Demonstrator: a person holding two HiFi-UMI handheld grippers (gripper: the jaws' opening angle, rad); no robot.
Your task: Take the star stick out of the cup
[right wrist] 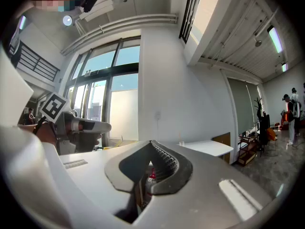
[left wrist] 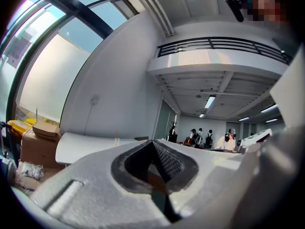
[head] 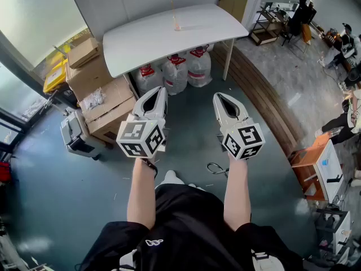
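The left gripper (head: 159, 90) and right gripper (head: 221, 97) both sit closed, empty. The star stick (head: 173, 10) — thin, probably light — wants a gentle pinch above the cup (head: 176, 25), which may tip.

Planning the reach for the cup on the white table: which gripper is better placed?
Left, marginally. The left gripper and right gripper are both shut, empty, well short of the white table; the cup sits nearer the left one's line.

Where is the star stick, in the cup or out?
In the cup: the head view shows a thin stick standing in the small cup on the white table. Its star is too small to see.
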